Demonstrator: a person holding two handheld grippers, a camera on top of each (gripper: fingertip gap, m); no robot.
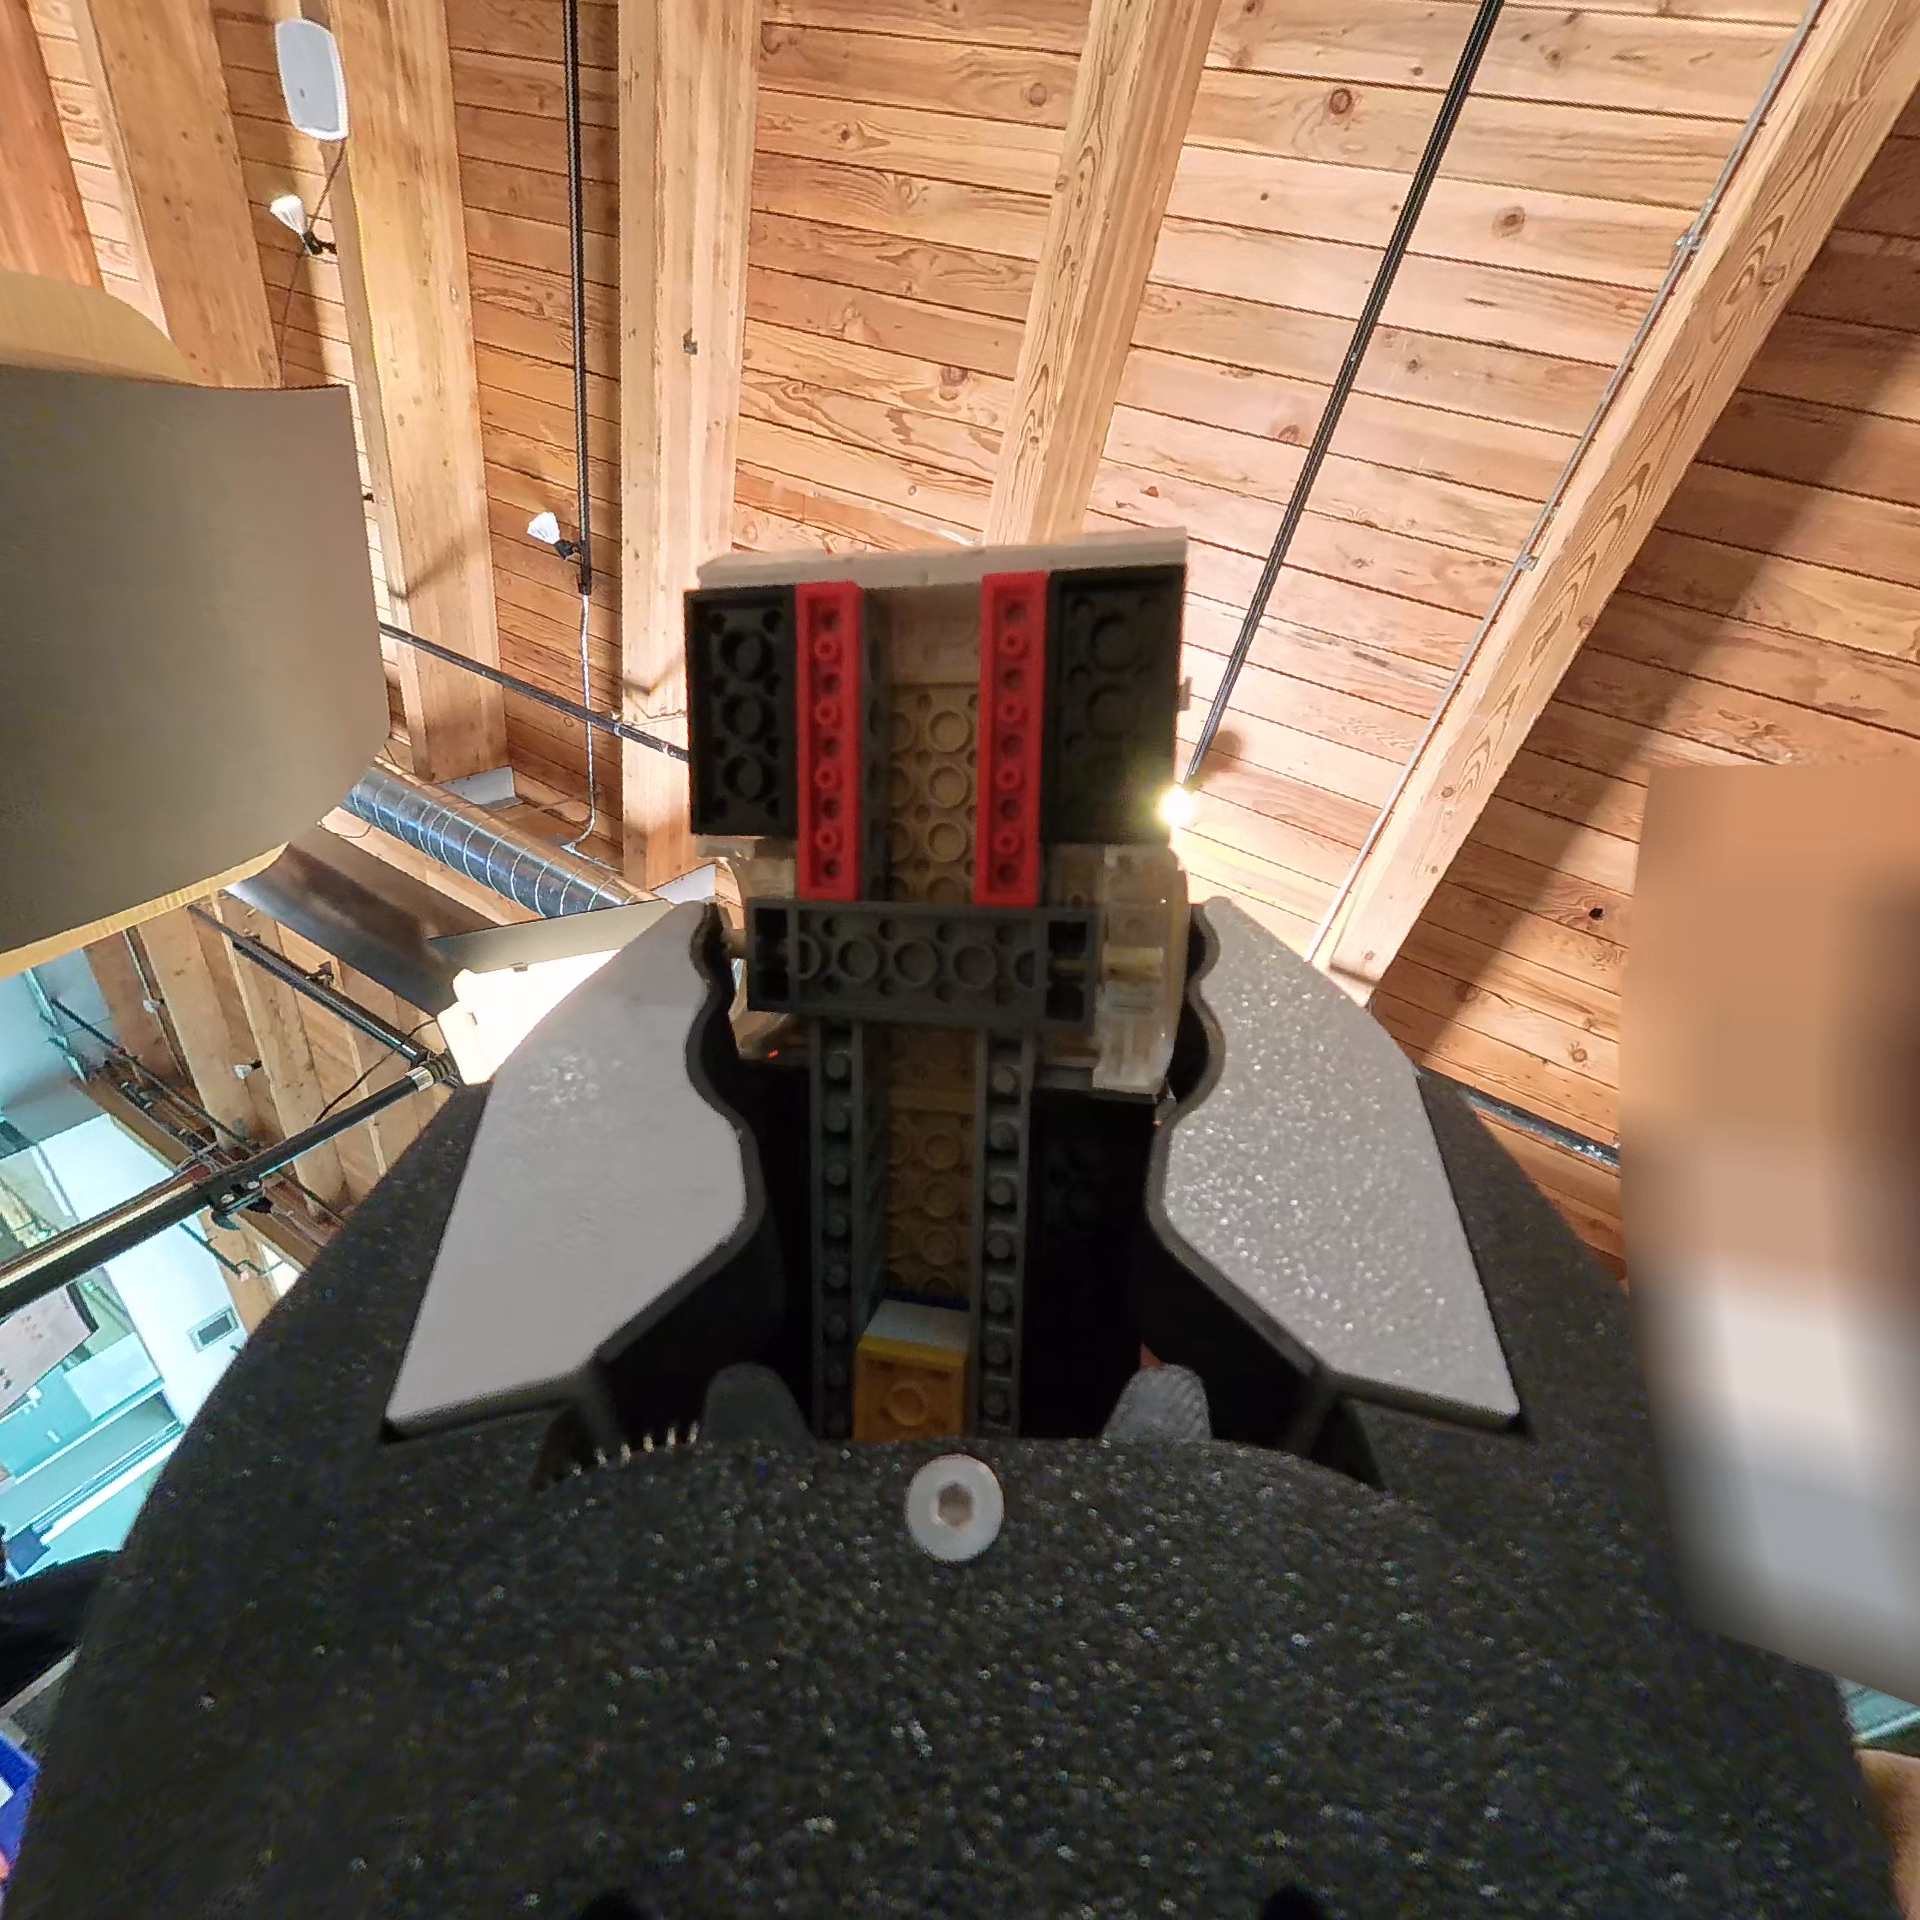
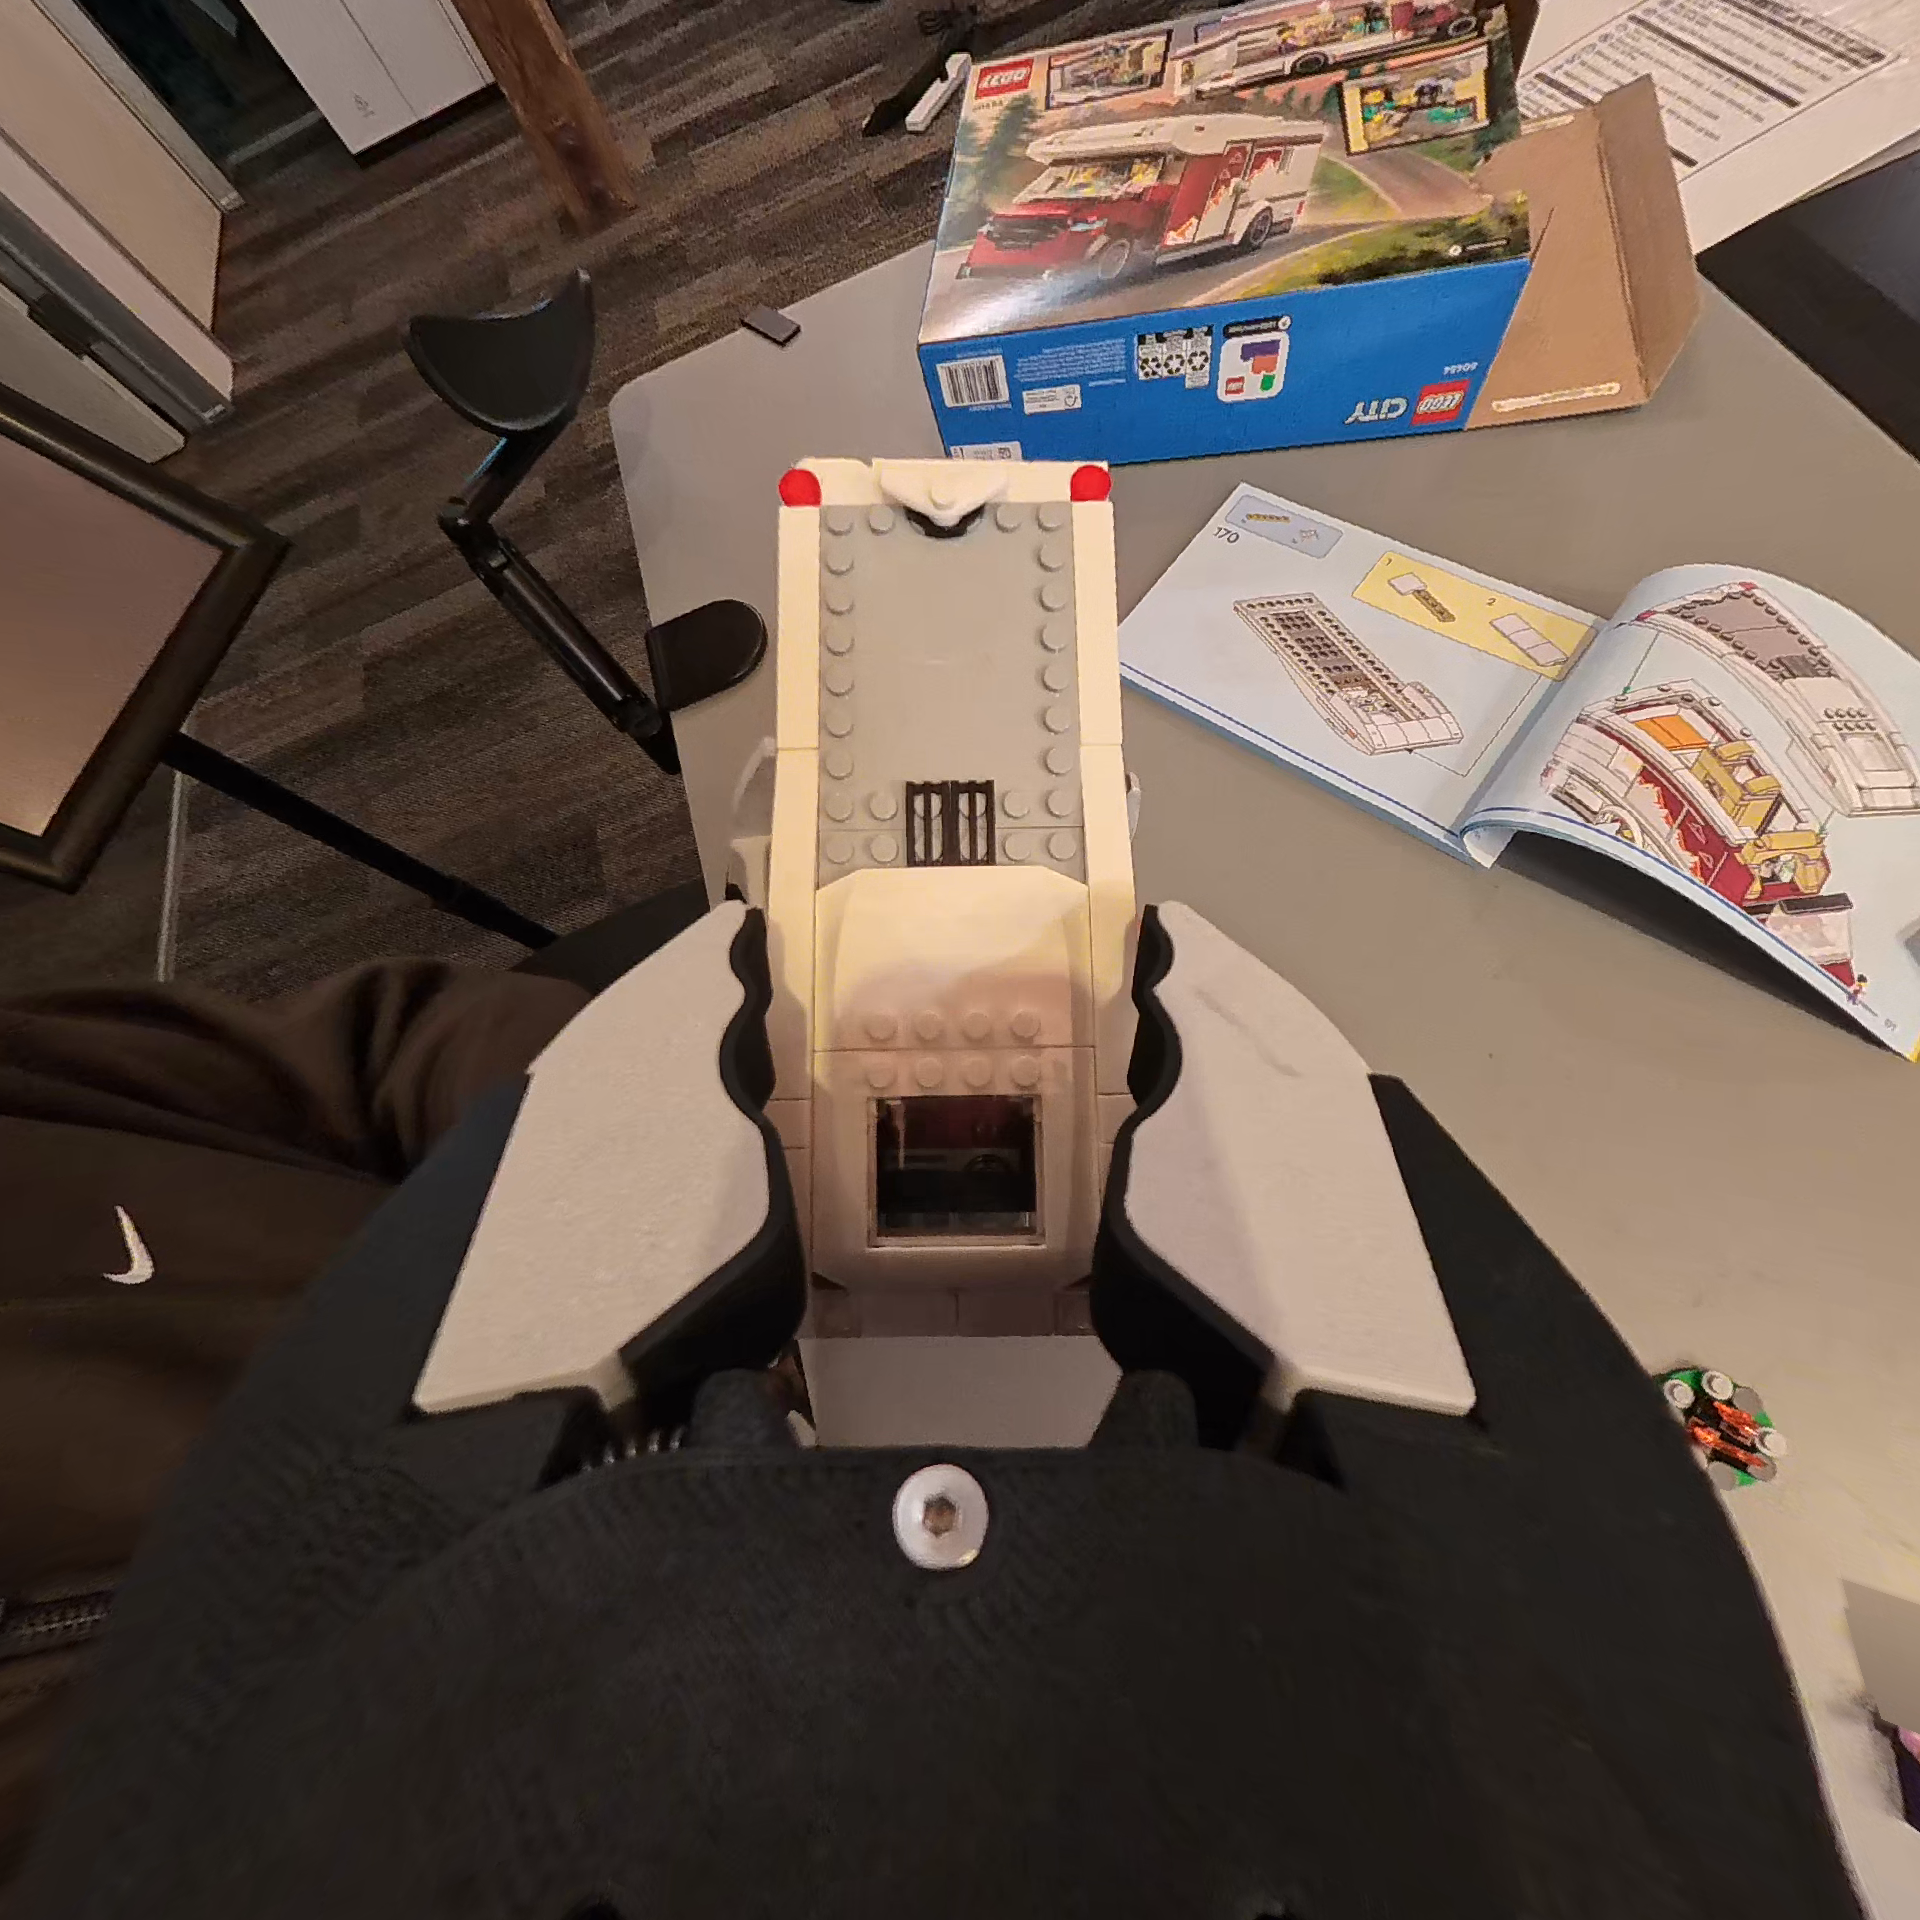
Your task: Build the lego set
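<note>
grippers [image 1: 951,997] [image 2: 948,997] clamp brick camper [image 2: 940,727]; box [image 2: 1226,260] behind.

The near end of the brick model [image 1: 914,1382] is being hidden behind the left gripper [image 1: 951,997]. The paper sheet [image 2: 1725,73] is being cut off by the far edge.

Wooden beamed ceiling [image 1: 1247,312], metal duct [image 1: 468,842], grey table [image 2: 1455,1039], dark carpet [image 2: 364,644]
</note>
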